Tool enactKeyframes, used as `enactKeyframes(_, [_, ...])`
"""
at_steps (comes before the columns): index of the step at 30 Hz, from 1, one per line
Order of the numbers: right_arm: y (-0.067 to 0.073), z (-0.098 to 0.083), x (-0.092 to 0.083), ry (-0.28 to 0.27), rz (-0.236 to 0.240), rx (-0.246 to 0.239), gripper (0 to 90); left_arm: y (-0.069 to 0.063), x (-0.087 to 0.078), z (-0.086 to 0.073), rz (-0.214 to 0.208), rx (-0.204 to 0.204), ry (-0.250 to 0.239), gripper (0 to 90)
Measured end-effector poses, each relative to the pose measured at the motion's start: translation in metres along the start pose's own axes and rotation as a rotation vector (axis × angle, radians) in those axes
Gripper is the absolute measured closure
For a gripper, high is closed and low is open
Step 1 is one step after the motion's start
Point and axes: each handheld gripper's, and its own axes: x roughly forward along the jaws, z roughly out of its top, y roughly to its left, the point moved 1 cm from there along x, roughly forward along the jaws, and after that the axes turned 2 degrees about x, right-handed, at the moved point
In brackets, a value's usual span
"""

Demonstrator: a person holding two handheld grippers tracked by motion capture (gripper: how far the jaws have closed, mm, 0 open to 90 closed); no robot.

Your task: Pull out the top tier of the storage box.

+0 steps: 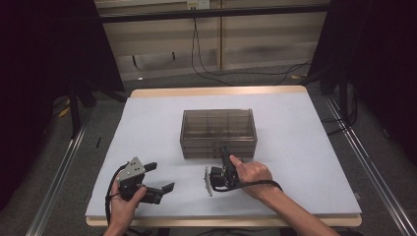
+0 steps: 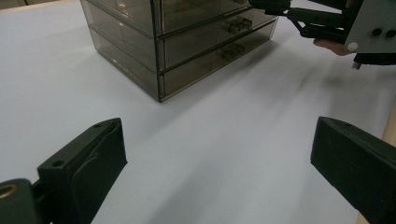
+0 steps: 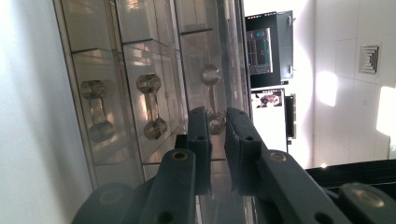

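A smoky transparent drawer cabinet [image 1: 219, 129] with three drawers stands in the middle of the white table [image 1: 300, 147]. My right gripper [image 1: 225, 150] is at the cabinet's front, turned on its side. In the right gripper view its jaws [image 3: 217, 122] are closed on the clear handle [image 3: 210, 74] of the top drawer, and the two lower handles [image 3: 152, 105] lie to the left. All drawers look pushed in. My left gripper [image 1: 161, 176] hovers near the table's front left, open with nothing between its fingers [image 2: 84, 163]. From there the cabinet [image 2: 140, 32] is ahead and the right gripper [image 2: 280, 8] is at top right.
The table's wooden edge [image 1: 221, 91] shows at the back. Black stands and dark curtains flank both sides, and metal rails [image 1: 366, 162] run along the floor. Cables [image 1: 231, 73] lie on the floor beyond the table. White surface stretches on each side of the cabinet.
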Motion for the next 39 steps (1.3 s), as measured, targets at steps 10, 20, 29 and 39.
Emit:
enactKeyframes(10, [0.001,0.000,-0.005,-0.004,0.004,0.009,81.6,0.000,-0.001,0.000,0.003,0.001,0.001,3.2])
enactKeyframes(20, [-0.001,0.000,-0.009,-0.024,0.011,-0.012,81.6,0.000,-0.002,0.000,0.009,0.005,0.002,3.2])
enactKeyframes(29, [0.000,-0.001,-0.014,-0.019,0.017,0.001,81.6,0.000,-0.002,0.000,0.008,0.004,0.000,3.2])
enactKeyframes(39, [0.000,-0.001,-0.020,-0.044,0.013,-0.023,81.6,0.000,-0.002,0.000,0.009,0.002,0.000,3.1])
